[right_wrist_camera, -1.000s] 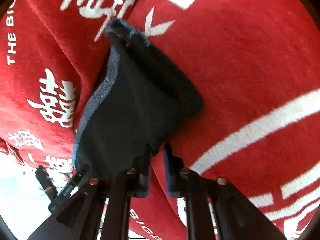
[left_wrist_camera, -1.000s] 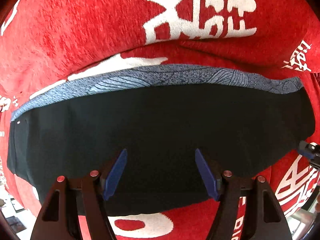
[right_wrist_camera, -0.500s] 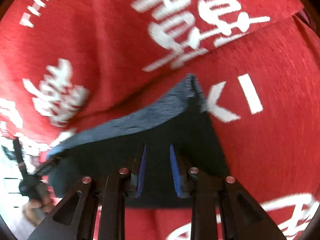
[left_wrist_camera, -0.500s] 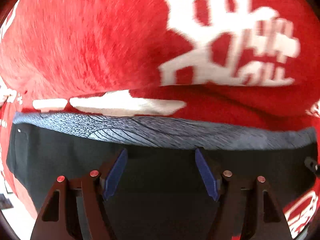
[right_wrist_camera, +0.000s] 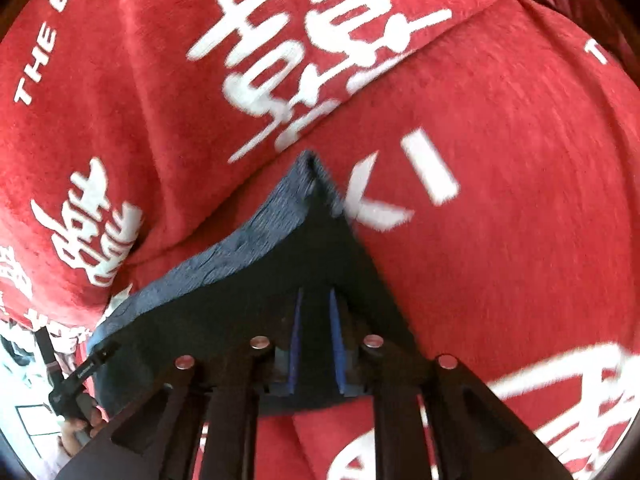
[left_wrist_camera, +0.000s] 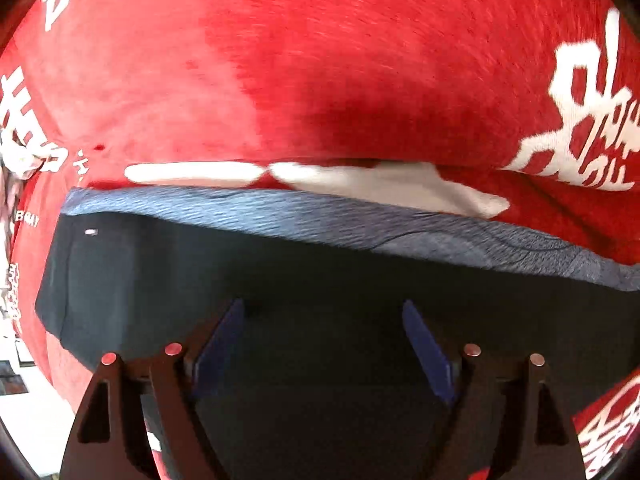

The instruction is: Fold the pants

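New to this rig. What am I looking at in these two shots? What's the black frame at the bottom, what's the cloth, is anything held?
No robot arm here: a person holds a two-finger gripper in each hand, each with a fisheye camera looking along its fingers. The black frame with blue pads is the gripper itself. In the left view the left gripper is wide open over dark pants with a blue-grey waistband. In the right view the right gripper is nearly closed over a corner of the pants; whether it pinches cloth is unclear. Everything lies on a red blanket with white lettering.
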`<state>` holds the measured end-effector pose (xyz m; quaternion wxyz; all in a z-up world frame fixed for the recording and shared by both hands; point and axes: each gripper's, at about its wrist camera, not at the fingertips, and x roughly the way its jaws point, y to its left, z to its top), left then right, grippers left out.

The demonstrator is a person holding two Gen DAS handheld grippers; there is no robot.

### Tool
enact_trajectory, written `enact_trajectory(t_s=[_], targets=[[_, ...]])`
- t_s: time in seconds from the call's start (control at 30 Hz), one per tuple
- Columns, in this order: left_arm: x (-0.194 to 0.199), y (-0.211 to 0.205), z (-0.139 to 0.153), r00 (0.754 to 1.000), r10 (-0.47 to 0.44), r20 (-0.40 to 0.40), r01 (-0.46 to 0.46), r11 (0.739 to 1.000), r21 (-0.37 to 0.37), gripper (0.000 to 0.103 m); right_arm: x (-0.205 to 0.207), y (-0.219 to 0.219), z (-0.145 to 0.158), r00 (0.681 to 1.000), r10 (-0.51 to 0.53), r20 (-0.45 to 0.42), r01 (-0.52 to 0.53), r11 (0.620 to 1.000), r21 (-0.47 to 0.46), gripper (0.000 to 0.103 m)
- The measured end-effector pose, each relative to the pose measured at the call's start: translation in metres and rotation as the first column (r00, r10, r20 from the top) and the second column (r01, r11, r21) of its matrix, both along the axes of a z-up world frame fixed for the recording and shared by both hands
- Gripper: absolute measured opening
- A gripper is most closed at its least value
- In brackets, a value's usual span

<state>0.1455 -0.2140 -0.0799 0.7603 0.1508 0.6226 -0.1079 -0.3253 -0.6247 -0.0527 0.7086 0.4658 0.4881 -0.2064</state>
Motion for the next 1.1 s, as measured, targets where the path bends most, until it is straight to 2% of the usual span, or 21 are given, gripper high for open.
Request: enact_trajectory(t_s=[0.07, 0.13, 0.17, 0.2, 0.3, 0.4, 0.53, 0.63, 0.67, 0.7, 0.87, 0.9, 1.0, 1.03, 1.1], targets=[[0.002, 0.023, 0.009, 1.0, -0.022, 0.021, 0.022, 1.0, -0.002, 0.083, 0.004, 0.023, 0.004, 0.998, 0.022, 0.054, -0.026, 0.997, 0.075, 0.024], [0.009, 0.044, 0.011, 0.999, -0.041, 0.035, 0.041, 0.999, -0.008, 0.083, 0.014, 0.056, 0.004, 0.993, 0.038, 0.111, -0.056, 0.985, 0.164, 0.038], [0.013, 0.054, 0.01, 0.998, -0.048, 0.04, 0.048, 0.999, -0.01, 0.083, 0.02, 0.075, 0.004, 0.989, 0.044, 0.14, -0.073, 0.976, 0.205, 0.048], [0.017, 0.064, 0.011, 0.997, -0.056, 0.045, 0.056, 0.998, -0.012, 0.083, 0.028, 0.097, 0.003, 0.983, 0.054, 0.175, -0.098, 0.962, 0.253, 0.051], [0.028, 0.105, 0.01, 0.997, -0.067, 0.037, 0.068, 0.998, -0.012, 0.083, 0.058, 0.171, -0.009, 0.958, 0.063, 0.279, -0.179, 0.894, 0.411, 0.051], [0.046, 0.146, 0.011, 0.996, -0.075, 0.053, 0.074, 0.997, 0.012, 0.083, 0.097, 0.248, -0.03, 0.943, 0.064, 0.326, -0.234, 0.825, 0.514, 0.051], [0.063, 0.207, 0.007, 0.997, -0.02, 0.079, 0.016, 0.999, 0.05, 0.083, 0.136, 0.313, -0.053, 0.947, 0.075, 0.314, -0.251, 0.781, 0.572, 0.051], [0.07, 0.248, -0.016, 0.997, 0.039, 0.068, -0.045, 0.994, 0.1, 0.083, 0.153, 0.334, -0.06, 0.948, 0.103, 0.302, -0.265, 0.78, 0.567, 0.051], [0.072, 0.261, -0.024, 0.997, 0.049, 0.053, -0.054, 0.994, 0.091, 0.09, 0.153, 0.336, -0.06, 0.948, 0.111, 0.299, -0.269, 0.78, 0.564, 0.051], [0.074, 0.276, -0.029, 0.994, 0.071, 0.078, -0.074, 0.997, 0.038, 0.101, 0.156, 0.338, -0.061, 0.948, 0.115, 0.298, -0.272, 0.78, 0.564, 0.051], [0.08, 0.283, -0.032, 0.994, 0.092, 0.051, -0.091, 0.996, -0.014, 0.103, 0.164, 0.344, -0.052, 0.932, 0.093, 0.35, -0.288, 0.774, 0.564, 0.051], [0.081, 0.285, -0.035, 0.995, 0.085, 0.057, -0.084, 0.996, -0.017, 0.103, 0.167, 0.346, -0.052, 0.934, 0.093, 0.345, -0.285, 0.778, 0.561, 0.051], [0.082, 0.288, -0.035, 0.995, 0.076, 0.065, -0.075, 0.997, -0.023, 0.103, 0.175, 0.354, -0.062, 0.947, 0.081, 0.312, -0.262, 0.758, 0.598, 0.051], [0.079, 0.284, -0.031, 0.995, 0.073, 0.062, -0.071, 0.997, -0.02, 0.103, 0.18, 0.357, -0.065, 0.952, 0.095, 0.293, -0.259, 0.76, 0.596, 0.049], [0.078, 0.28, -0.027, 0.997, 0.053, 0.057, -0.053, 0.999, -0.009, 0.103, 0.187, 0.356, -0.061, 0.953, 0.144, 0.266, -0.274, 0.786, 0.554, 0.01]])
